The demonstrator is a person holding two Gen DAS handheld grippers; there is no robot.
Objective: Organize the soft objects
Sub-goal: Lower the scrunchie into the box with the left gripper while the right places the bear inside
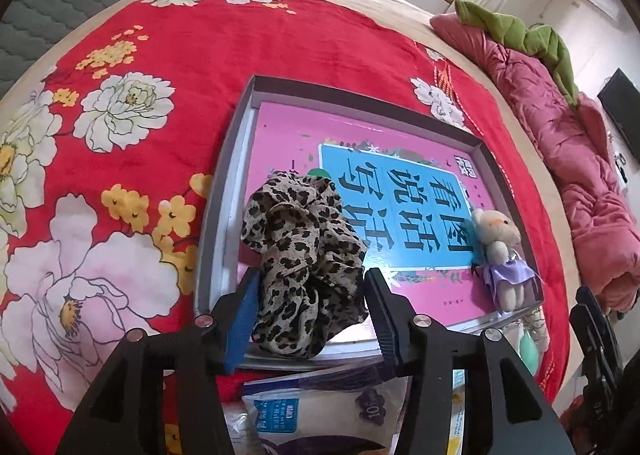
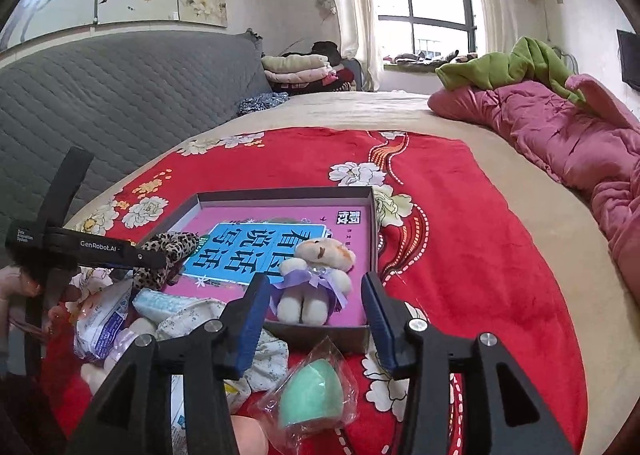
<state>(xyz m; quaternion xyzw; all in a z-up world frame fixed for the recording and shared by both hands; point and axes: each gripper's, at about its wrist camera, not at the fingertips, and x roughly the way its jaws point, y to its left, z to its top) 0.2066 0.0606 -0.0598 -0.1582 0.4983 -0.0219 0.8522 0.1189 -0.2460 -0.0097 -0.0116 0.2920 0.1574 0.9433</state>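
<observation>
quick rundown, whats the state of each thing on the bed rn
left gripper: open, fingers either side of the scrunchie
right gripper: open, holding nothing
leopard scrunchie: bunched, in the box
box: lidless, pink book inside
teddy bear: in the box, on the book
green sponge: bagged, outside the box

One leopard-print scrunchie, one plush bear, one green sponge, one tray, two hand-held grippers.

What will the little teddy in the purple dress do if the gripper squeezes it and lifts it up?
The teddy looks plush, so it would probably squash a bit between the right gripper fingers rather than slip. It looks small and stuffed, so likely light. Its legs dangle loosely over the box edge, so they may flop when lifted.
</observation>
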